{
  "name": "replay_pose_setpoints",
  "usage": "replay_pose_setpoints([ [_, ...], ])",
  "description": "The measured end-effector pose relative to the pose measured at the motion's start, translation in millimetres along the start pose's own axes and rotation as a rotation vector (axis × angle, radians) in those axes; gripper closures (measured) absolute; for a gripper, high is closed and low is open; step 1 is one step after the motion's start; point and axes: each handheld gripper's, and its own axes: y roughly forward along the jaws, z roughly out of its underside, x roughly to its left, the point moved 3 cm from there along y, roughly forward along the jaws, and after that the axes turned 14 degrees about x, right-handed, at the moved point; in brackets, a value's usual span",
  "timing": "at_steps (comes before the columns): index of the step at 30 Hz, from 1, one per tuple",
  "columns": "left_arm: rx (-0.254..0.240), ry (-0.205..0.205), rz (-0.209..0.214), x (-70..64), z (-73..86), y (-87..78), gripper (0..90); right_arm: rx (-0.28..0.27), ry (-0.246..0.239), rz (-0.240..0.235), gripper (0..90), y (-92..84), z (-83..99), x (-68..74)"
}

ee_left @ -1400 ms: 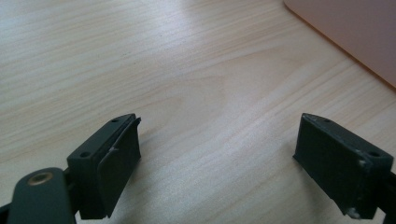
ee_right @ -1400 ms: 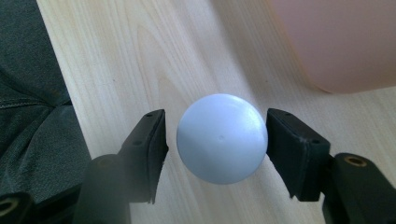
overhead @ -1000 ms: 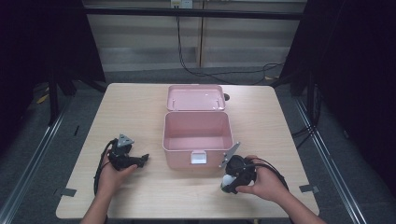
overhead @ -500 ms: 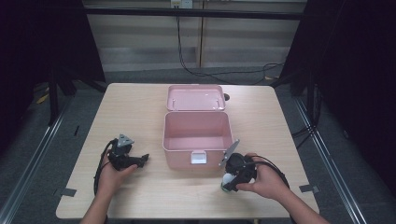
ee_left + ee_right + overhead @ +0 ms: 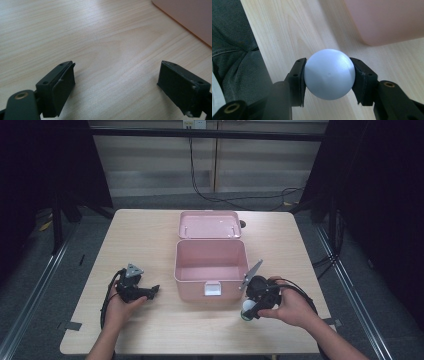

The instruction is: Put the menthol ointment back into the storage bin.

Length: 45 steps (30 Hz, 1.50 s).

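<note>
Right gripper point(image 5: 329, 75) clamped on a pale blue ball point(image 5: 329, 73), both jaws seated at the widest part of the sphere, at 5 o'clock from the open pink box point(image 5: 211, 265), just beside its front right corner and low over the table point(image 5: 150, 235). Left gripper point(image 5: 120, 85) spread wide and empty, resting at 8 o'clock from the box. Risk, as judged: smooth round surface held at two small contact patches only; likely to squirt out under any tilt, jolt or slackened squeeze, then roll toward the near table edge at 6 o'clock. Also possible: knocking the ball against the box wall if carried across too low
</note>
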Motion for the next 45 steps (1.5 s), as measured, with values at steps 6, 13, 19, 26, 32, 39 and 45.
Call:
replay_pose_setpoints([
  [6,0.000,0.000,0.000,0.0,0.0,0.0,13.3,-0.011,0.012,-0.002,50.4,-13.8,1.6,-3.2],
  [13,-0.001,0.000,-0.001,0.0,0.0,0.0,13.3,0.005,0.019,0.005,50.4,-29.1,2.6,-6.8],
  [19,-0.001,-0.001,-0.001,0.0,0.0,0.1,13.3,0.002,0.028,0.015,50.4,-42.0,4.0,-12.4],
  [26,0.000,-0.002,0.001,-0.2,0.0,0.1,13.3,0.009,0.046,0.026,50.5,-56.7,6.2,-18.5],
  [32,0.000,0.000,0.000,0.0,0.0,0.0,13.3,0.006,0.065,0.027,50.4,-67.0,6.9,-24.0],
  [39,0.000,0.000,0.000,0.0,0.0,0.0,13.3,0.015,0.065,0.042,50.4,-78.8,3.4,-27.6],
  [45,0.000,0.000,0.001,0.0,0.0,0.0,13.3,0.020,0.071,0.052,50.4,-90.9,-0.7,-29.8],
])
